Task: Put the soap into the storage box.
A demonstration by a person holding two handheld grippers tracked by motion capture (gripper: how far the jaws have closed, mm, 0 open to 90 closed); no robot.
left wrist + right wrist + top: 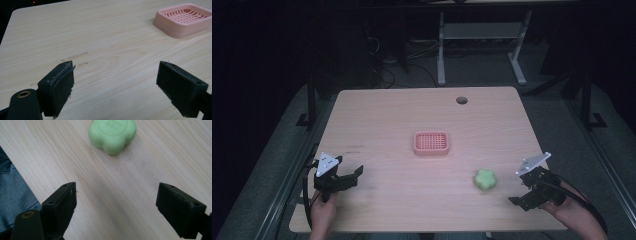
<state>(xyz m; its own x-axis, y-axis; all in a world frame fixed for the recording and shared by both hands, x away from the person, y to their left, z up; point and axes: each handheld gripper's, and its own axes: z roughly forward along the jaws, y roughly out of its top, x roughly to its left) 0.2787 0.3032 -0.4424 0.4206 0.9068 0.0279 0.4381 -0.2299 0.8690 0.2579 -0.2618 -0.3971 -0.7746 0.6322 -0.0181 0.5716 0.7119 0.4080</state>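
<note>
Lying on the worktop near the right edge, the green flower-shaped soap looks small, firm and slippery; the right gripper, jaws wide apart, should clamp its lobed sides.

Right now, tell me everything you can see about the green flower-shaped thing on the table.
The green soap is a pale, matte, flower-shaped block with rounded lobes and a flat round top that bears a faint raised mark, too blurred to read. It looks solid and waxy. It lies flat on the wooden table, near the front right, apart from the pink tray. Nothing touches it except the table; the right gripper is open and points toward it, short of it.
</note>
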